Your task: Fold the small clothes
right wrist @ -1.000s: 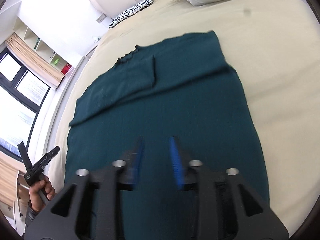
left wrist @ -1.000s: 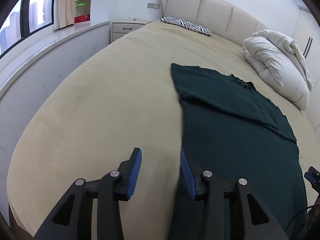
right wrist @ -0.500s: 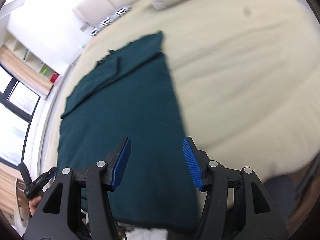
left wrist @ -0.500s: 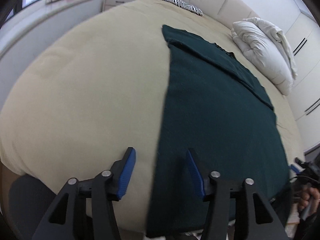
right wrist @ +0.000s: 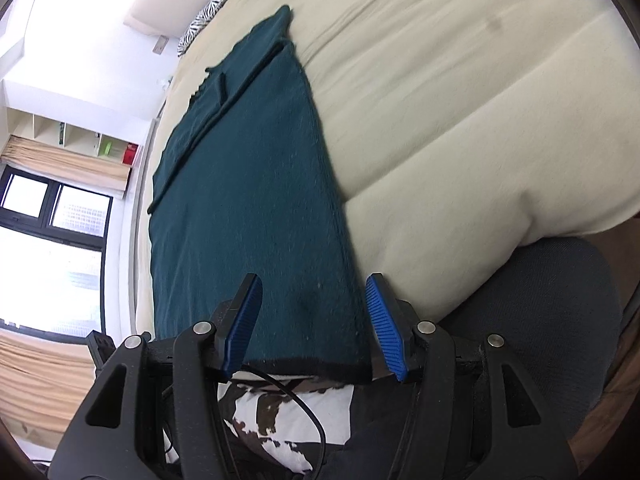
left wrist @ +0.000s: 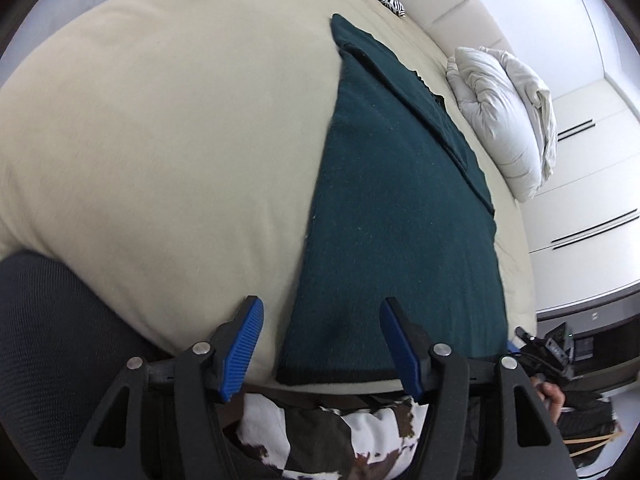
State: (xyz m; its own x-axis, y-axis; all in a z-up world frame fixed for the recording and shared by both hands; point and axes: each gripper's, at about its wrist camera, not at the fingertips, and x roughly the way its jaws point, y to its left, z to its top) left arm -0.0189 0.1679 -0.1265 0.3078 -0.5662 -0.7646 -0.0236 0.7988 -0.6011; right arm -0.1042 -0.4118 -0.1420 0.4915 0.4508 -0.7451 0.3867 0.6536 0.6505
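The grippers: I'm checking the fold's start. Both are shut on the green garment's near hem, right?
Not shut. In both wrist views the left gripper and right gripper are open, one at each near corner of the green garment, gripping nothing yet.

We see a bright room in soft daylight. The window (right wrist: pixel 52 208) is overexposed to white glare. Both pictures bend strongly at their dark round edges. The bed (left wrist: pixel 160 140) looks slightly blurred, and only weak shadows lie along the dark green cloth (right wrist: pixel 248 200).
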